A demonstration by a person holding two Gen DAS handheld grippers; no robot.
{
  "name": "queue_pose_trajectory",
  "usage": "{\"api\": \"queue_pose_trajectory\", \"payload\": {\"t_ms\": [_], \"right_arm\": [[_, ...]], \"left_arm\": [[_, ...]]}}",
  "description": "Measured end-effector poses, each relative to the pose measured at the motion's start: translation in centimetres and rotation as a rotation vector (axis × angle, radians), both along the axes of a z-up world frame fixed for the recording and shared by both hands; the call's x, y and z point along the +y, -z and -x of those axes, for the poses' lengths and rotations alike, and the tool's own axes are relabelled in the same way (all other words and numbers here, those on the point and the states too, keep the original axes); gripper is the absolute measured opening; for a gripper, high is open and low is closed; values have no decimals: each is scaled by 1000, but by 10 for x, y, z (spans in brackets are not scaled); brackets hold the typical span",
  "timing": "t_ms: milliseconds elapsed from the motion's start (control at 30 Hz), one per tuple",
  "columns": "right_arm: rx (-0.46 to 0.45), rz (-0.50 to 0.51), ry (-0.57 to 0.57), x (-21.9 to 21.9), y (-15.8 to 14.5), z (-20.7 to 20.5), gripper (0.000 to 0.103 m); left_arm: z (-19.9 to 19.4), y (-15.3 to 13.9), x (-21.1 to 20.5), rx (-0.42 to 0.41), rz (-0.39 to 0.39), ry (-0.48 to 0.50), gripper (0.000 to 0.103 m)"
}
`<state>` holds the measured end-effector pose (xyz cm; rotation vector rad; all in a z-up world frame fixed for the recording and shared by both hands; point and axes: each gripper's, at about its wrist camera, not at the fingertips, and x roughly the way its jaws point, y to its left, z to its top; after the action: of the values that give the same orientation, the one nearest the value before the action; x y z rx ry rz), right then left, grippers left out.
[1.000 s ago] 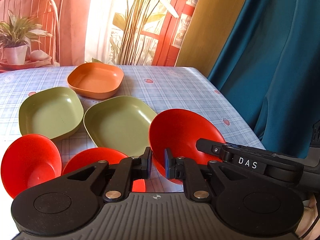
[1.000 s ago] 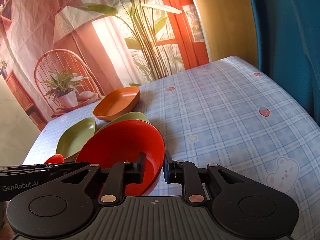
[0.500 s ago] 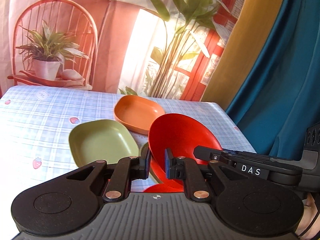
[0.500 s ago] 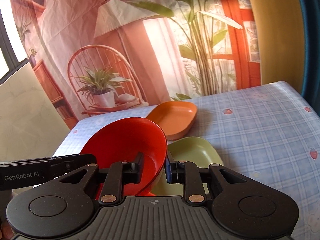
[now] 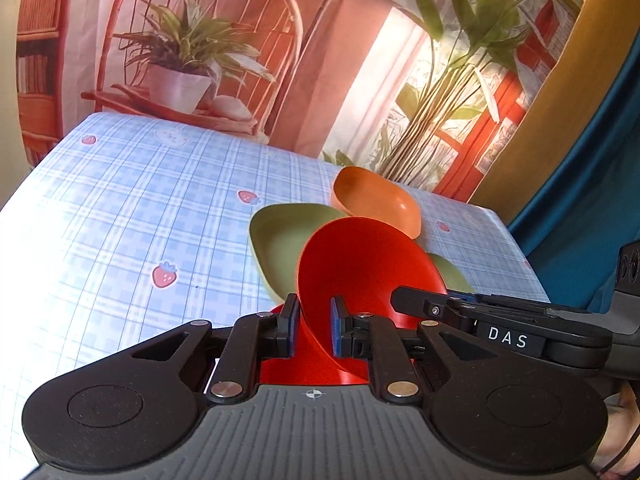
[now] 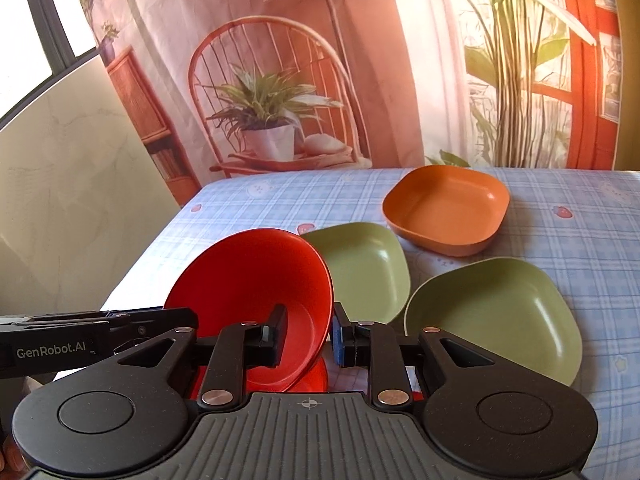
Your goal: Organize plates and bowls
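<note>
Bowls in red are the shared subject: both grippers pinch one red bowl (image 5: 360,264) by its rim from opposite sides. In the left wrist view the left gripper (image 5: 314,330) sits at lower centre, jaws nearly closed on the rim, with the right gripper's fingers (image 5: 500,316) entering from the right edge. In the right wrist view the right gripper (image 6: 308,338) clamps the same bowl's wall at lower centre, and the left tool's finger (image 6: 100,326) enters from the left edge.

The right view alone shows both green plates whole: one (image 6: 366,268) at centre, another (image 6: 496,316) at lower right. The left view shows one green plate at centre and only a sliver of the second behind the bowl. The orange plate (image 6: 446,208) lies beyond them in both views, at upper right of the cloth (image 6: 580,220).

Under the held bowl, more red (image 6: 316,376) shows at bottom centre of each view; how many bowls lie there I cannot tell.

Count: one orange plate, two green plates, one held red bowl, plus red ware beneath.
</note>
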<state>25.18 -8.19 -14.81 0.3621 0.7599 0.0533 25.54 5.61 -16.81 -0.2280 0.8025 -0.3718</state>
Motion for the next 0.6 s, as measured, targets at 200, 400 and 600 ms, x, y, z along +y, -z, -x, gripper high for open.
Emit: {"api": "queue_pose_trajectory", "payload": {"t_ms": [200, 400, 600], "right_arm": [[43, 8, -15, 9, 17, 0, 22], [54, 18, -28, 13, 27, 2, 23], [33, 60, -41, 17, 30, 10, 29]], "left_arm": [[6, 17, 8, 29, -11, -10, 16], [9, 25, 9, 32, -33, -22, 16], [16, 24, 12, 15, -81, -91, 36]]}}
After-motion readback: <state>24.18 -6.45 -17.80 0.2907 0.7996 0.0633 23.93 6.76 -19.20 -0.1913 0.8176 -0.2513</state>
